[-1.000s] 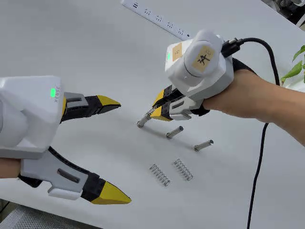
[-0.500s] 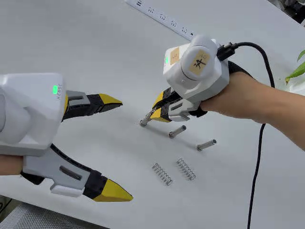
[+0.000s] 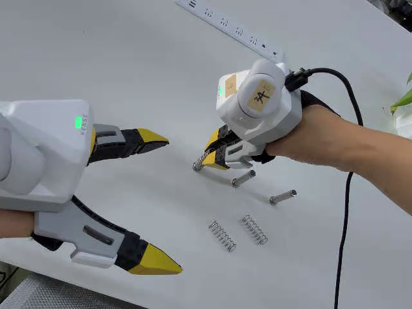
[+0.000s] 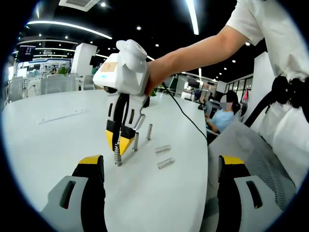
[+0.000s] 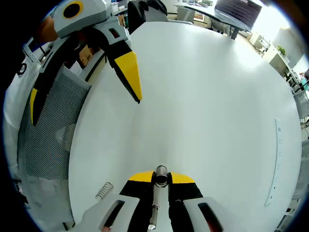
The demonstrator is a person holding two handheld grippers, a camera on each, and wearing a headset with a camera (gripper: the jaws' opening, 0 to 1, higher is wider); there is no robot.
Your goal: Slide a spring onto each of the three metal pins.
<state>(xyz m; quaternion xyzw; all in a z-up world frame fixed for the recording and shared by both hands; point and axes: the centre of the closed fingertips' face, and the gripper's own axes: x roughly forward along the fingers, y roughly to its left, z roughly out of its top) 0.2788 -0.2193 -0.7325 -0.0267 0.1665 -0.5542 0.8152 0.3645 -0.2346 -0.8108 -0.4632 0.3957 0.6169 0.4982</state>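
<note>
Right gripper (image 5: 161, 178), seemingly around spring (image 5: 161, 171)

Bench: white tabletop (image 3: 96, 58), smooth, matt, faint sheen. Shells of left gripper (image 3: 170, 203) and right gripper (image 3: 207, 159): glossy white moulded plastic; jaw ends matt black and yellow. The short cylindrical metal pins (image 3: 243, 178): smooth, silvery, satin. The loose coiled-wire springs (image 3: 222, 235): bright bare metal; likewise the clamped coiled-wire spring (image 5: 161, 175) in the right jaws. The black cable (image 3: 351, 187): smooth, slightly glossy.
</note>
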